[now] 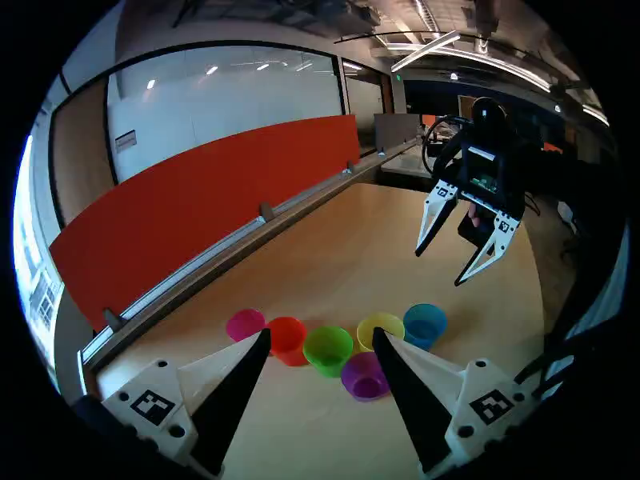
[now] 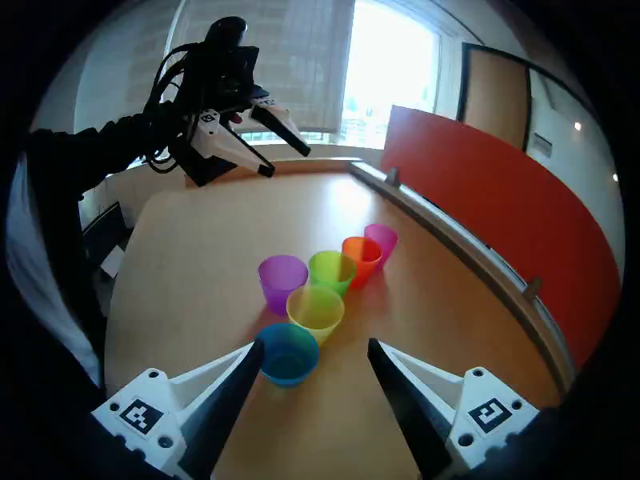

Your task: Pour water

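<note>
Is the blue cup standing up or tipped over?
Standing up. The blue cup sits on the table with its round opening facing up, beside the yellow cup.

Parted fingers of the left gripper frame six coloured cups at six o'clock; the right gripper hovers, spread, at two o'clock.

Pink cup, orange cup, green cup, yellow cup, blue cup, purple cup, all translucent. Pale tan wooden table. Red-orange divider panel. Left gripper and right gripper: white, black inner faces, black-and-white square markers.
</note>
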Demonstrator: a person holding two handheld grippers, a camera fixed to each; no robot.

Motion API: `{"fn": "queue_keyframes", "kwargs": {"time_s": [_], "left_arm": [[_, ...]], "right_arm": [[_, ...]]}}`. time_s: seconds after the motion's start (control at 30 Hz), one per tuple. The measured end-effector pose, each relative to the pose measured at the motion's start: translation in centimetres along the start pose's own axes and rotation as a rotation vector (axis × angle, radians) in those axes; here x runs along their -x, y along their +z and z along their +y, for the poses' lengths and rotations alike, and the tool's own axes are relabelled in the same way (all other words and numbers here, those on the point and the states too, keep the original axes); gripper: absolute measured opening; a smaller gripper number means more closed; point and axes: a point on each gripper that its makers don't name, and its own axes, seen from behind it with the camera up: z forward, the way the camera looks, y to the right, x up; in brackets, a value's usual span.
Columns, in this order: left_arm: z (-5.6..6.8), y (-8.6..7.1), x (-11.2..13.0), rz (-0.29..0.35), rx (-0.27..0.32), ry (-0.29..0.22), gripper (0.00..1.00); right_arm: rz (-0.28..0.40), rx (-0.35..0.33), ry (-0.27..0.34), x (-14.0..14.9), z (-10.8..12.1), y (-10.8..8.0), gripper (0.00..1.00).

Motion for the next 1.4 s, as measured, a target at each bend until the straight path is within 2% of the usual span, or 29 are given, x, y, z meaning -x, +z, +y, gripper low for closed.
{"fn": "queue_keyframes", "kwargs": {"time_s": [0.67, 1.4], "left_arm": [[0.0, 0.1, 0.0, 0.005, -0.003, 0.004, 0.94], [-0.3, 0.1, 0.2, 0.008, -0.011, 0.004, 0.94]], "right_arm": [[-0.059, -0.077, 0.039, 3.4, -2.5, 4.5, 1.0], [-0.089, -0.099, 0.046, 5.2, -3.6, 7.3, 1.0]]}}
